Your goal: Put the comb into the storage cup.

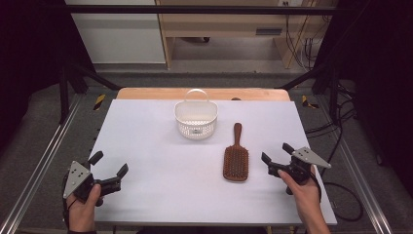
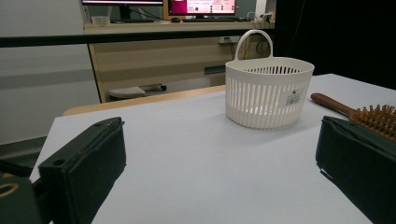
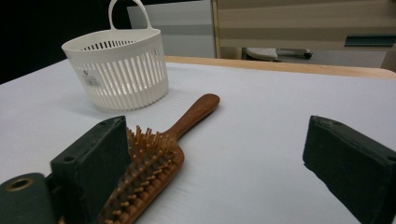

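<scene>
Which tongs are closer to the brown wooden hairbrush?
The right tongs. They sit open just beside the brown wooden hairbrush, at its right edge, not touching. The left tongs, also open, are far across the white table on its left side.

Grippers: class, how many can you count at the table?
2. The left gripper is at the table's near left corner, the right gripper at the near right, beside the hairbrush.

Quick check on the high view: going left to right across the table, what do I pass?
Left tool → white basket → wooden hairbrush → right tool.
</scene>
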### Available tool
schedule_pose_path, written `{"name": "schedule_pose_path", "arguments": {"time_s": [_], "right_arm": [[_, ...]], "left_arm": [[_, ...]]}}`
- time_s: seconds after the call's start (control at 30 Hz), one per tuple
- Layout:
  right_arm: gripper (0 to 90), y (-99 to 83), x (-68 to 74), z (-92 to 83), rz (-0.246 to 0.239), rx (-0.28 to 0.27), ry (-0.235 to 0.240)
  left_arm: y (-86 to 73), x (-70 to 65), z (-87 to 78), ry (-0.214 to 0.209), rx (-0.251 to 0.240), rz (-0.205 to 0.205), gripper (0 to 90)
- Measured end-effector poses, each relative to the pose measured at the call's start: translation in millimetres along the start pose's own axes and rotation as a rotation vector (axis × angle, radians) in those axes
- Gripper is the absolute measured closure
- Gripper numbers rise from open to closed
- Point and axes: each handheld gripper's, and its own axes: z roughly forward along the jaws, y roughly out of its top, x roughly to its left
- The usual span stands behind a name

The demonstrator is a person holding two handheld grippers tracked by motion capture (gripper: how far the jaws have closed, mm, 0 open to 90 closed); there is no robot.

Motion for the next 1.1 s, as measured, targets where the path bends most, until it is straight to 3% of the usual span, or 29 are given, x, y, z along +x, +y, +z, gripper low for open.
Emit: {"name": "schedule_pose_path", "arguments": {"time_s": [0.27,0.3,0.37,0.4,0.43,0.47,0.57,0.6,0.63,0.67,0.77,0.87,1.1], "right_arm": [[17.4,30.1,4.0,27.9,-0.06,0.056,-0.039],[21.4,40.0,4.1,39.0,-0.105,0.07,-0.052],[22.8,44.2,4.2,45.1,-0.126,0.074,-0.049],[27.4,52.1,3.3,57.3,-0.125,0.102,-0.035],[27.4,52.1,3.3,57.3,-0.125,0.102,-0.035],[33.6,59.1,3.7,68.2,-0.148,0.122,-0.038],[37.8,66.9,4.1,77.2,-0.158,0.148,-0.03],[44.5,73.9,5.2,84.4,-0.165,0.166,-0.018],[44.5,73.9,5.2,84.4,-0.165,0.166,-0.018],[53.0,79.1,6.3,91.1,-0.19,0.19,-0.008],[59.1,81.7,7.2,98.0,-0.205,0.217,0.006],[71.8,81.0,9.9,111.4,-0.243,0.28,0.024],[86.1,72.2,11.5,125.4,-0.266,0.32,0.051]], "left_arm": [[-1.4,-0.6,-0.6,-0.007,0.008,0.0,1.7],[-1.5,-1.1,-0.5,-0.008,0.01,0.003,1.7],[-1.6,-2.4,-0.3,-0.014,0.009,0.0,1.7],[-1.7,-3.8,-0.1,-0.02,0.012,0.006,1.7],[-1.7,-3.8,-0.1,-0.02,0.012,0.006,1.7],[-1.6,-4.0,-0.2,-0.022,0.013,0.01,1.7],[-1.4,-4.5,0.2,-0.026,0.011,0.011,1.7],[-1.3,-4.4,0.5,-0.028,0.01,0.01,1.7],[-1.3,-4.4,0.5,-0.028,0.01,0.01,1.7],[-1.2,-4.3,0.6,-0.029,0.01,0.009,1.7],[-1.1,-4.6,1.3,-0.031,0.011,0.012,1.8],[-1.0,-5.0,1.2,-0.03,0.013,0.016,1.7],[-1.2,-4.8,1.4,-0.029,0.013,0.016,1.7]]}}
